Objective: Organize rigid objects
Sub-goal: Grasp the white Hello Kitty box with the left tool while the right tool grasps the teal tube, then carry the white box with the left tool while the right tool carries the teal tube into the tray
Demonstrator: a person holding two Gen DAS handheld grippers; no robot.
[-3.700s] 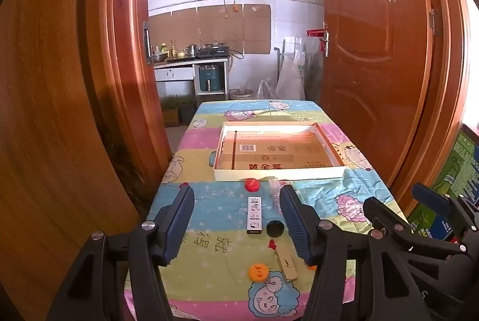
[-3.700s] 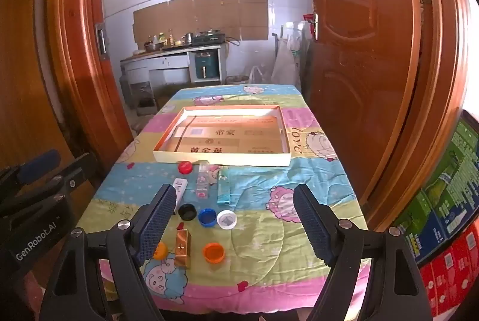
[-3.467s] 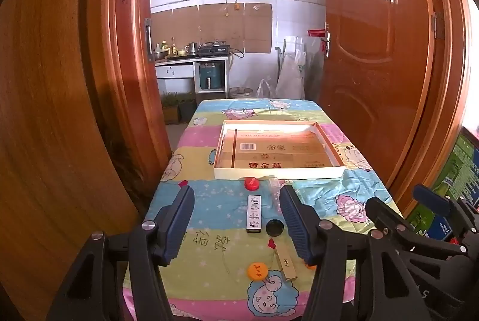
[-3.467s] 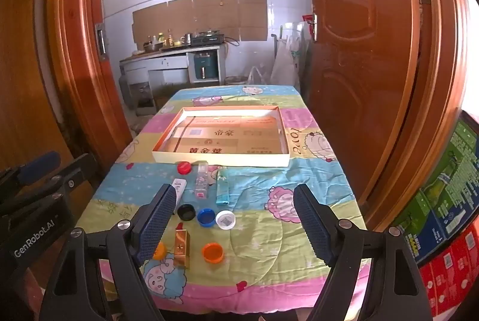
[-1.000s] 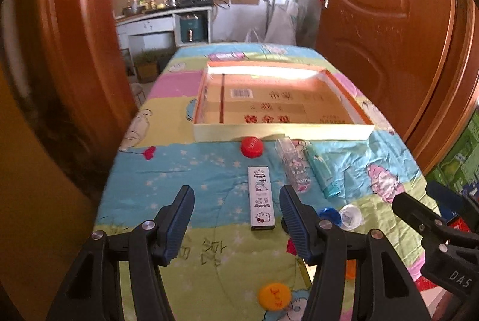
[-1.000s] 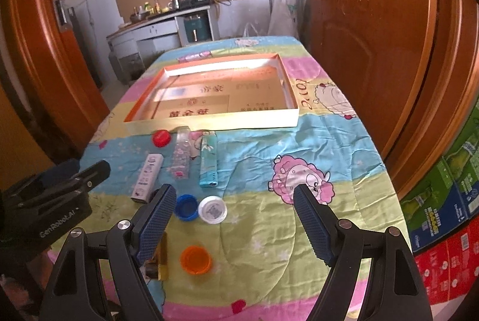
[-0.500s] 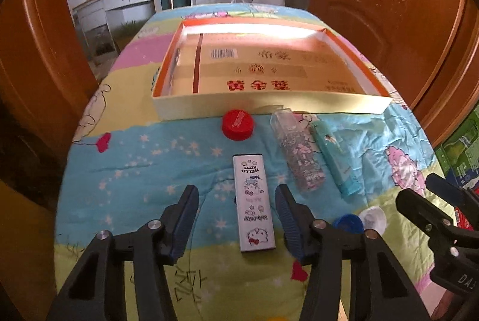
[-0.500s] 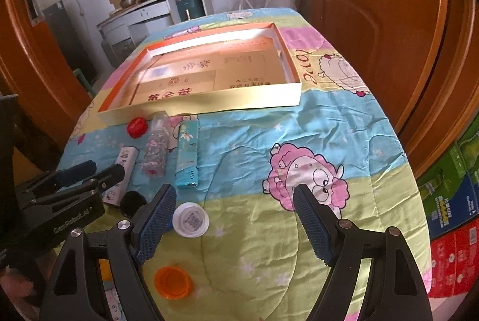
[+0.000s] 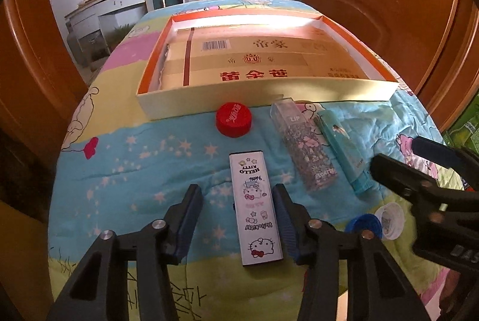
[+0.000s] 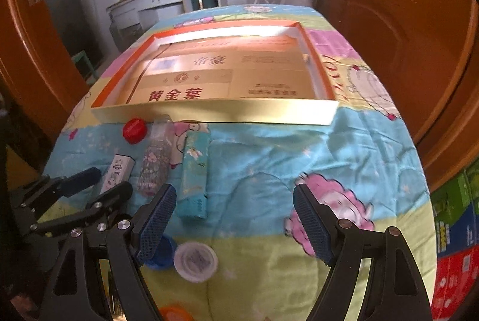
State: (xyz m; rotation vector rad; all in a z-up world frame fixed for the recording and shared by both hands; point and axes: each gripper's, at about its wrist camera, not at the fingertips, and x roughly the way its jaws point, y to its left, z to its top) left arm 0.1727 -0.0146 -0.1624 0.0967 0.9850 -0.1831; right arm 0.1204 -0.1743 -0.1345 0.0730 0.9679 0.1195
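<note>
A white Hello Kitty box point(image 9: 256, 207) lies lengthwise on the quilt between the fingers of my left gripper point(image 9: 236, 190). Its jaws are closing; the right pad is near the box's edge and the left pad stands clear of it. A red cap point(image 9: 234, 119), a clear lip tube point(image 9: 304, 147) and a teal box point(image 9: 341, 147) lie in front of the shallow orange-rimmed tray point(image 9: 263, 102). My right gripper point(image 10: 233, 192) is open just above the quilt. The teal box point(image 10: 194, 177) sits just inside its left finger point(image 10: 155, 219).
A blue cap point(image 10: 163, 255) and a white cap point(image 10: 196, 261) lie by the right gripper's left finger, with an orange cap point(image 10: 173, 315) at the near edge. Wooden doors flank the table on both sides. Stacked cartons point(image 10: 455, 231) stand on the floor at the right.
Both grippers have come down and forward over the quilt. The left jaws have narrowed around the white box. The right gripper has drawn up beside the teal box.
</note>
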